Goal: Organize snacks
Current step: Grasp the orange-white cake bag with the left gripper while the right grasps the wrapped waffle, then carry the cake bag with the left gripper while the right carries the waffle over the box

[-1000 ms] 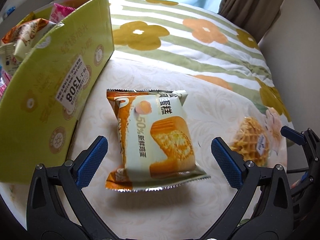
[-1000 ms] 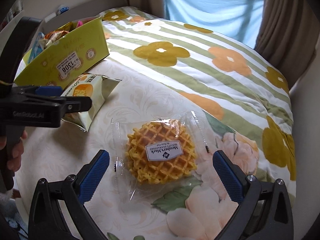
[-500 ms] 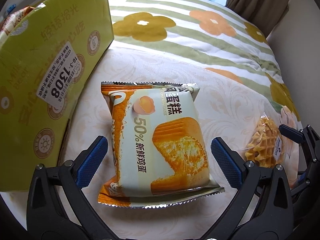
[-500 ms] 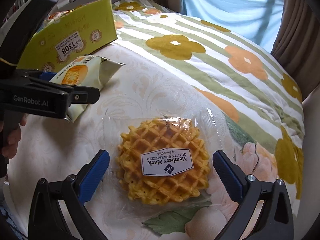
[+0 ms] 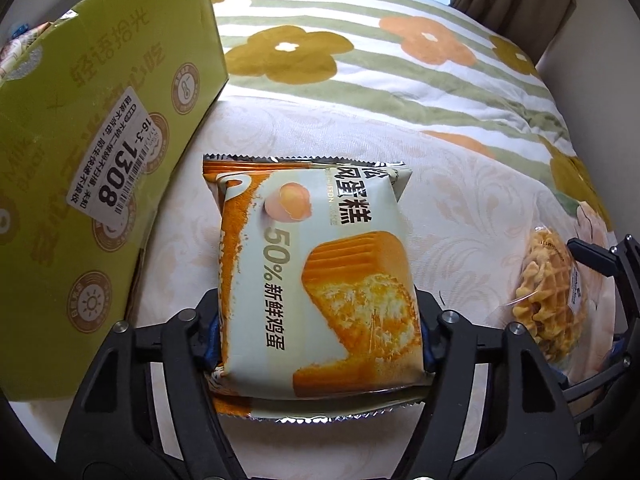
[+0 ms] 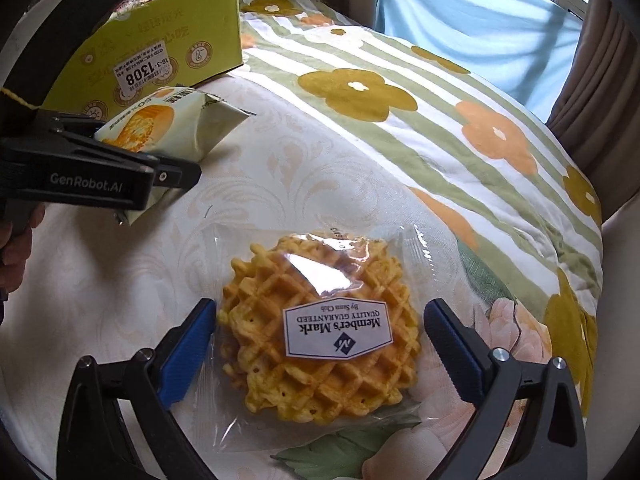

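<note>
A packaged egg cake (image 5: 316, 276) in a pale green and orange wrapper lies on the bed. My left gripper (image 5: 320, 340) is shut on its near end, blue pads pressed into both sides. The cake also shows in the right wrist view (image 6: 160, 128), held by the left gripper (image 6: 168, 178). A wrapped waffle (image 6: 320, 332) with a white Member's Mark label lies between the blue pads of my right gripper (image 6: 316, 348), which is open around it, pads close to the wrapper's sides. The waffle shows at the right in the left wrist view (image 5: 548, 296).
A green cardboard box (image 5: 92, 160) holding several snacks stands at the left, close to the cake; it shows far left in the right wrist view (image 6: 160, 52). A floral striped quilt (image 6: 400, 112) covers the bed. Curtains (image 6: 592, 64) hang behind.
My left gripper moved forward and closed on the egg cake. My right gripper moved in lower around the waffle, and its pads narrowed toward it.
</note>
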A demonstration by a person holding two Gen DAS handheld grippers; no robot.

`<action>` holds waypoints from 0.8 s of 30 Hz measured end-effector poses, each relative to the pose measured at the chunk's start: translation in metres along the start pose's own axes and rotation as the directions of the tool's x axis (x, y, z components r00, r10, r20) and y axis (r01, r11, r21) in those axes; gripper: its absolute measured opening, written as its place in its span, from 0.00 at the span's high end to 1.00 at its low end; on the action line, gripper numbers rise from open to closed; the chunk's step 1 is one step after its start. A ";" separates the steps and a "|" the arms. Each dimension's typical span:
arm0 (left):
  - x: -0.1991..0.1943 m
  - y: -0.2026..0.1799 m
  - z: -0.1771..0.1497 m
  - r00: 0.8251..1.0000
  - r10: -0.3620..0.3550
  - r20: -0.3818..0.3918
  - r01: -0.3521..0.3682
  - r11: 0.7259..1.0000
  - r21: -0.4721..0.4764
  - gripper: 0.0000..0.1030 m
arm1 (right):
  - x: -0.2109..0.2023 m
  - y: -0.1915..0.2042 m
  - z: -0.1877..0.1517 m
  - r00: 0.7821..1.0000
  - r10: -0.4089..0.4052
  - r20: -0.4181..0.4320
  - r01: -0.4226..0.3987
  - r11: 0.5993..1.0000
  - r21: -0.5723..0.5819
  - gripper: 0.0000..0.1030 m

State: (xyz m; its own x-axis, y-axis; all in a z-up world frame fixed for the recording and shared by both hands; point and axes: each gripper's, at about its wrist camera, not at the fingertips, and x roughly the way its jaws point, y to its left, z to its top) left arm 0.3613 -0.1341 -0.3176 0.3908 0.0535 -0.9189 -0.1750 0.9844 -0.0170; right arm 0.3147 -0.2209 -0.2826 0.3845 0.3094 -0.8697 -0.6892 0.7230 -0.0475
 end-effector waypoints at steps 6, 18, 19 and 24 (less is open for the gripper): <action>-0.006 0.003 -0.003 1.000 -0.023 -0.001 0.023 1.000 -0.006 0.40 | -0.007 0.002 0.000 1.000 -0.021 0.002 0.021 0.999 0.026 0.24; -0.057 0.006 0.000 0.995 -0.071 0.072 0.069 0.997 0.026 0.40 | -0.047 0.001 0.009 0.998 -0.020 0.055 0.013 0.992 0.128 0.30; -0.064 0.006 0.001 0.994 -0.075 0.083 0.073 0.997 0.030 0.40 | -0.053 0.002 0.012 0.998 -0.024 0.058 0.016 0.991 0.132 0.30; -0.106 0.010 0.004 0.985 -0.096 0.146 0.090 0.995 0.045 0.40 | -0.083 0.008 0.025 0.993 -0.056 0.099 0.040 0.987 0.156 0.30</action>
State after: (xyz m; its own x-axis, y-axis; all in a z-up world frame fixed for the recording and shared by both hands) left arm 0.3220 -0.1297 -0.2183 0.5336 -0.0174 -0.8455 -0.0978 0.9918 -0.0821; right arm 0.2927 -0.2251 -0.1987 0.4814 0.3286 -0.8126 -0.5689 0.8224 -0.0045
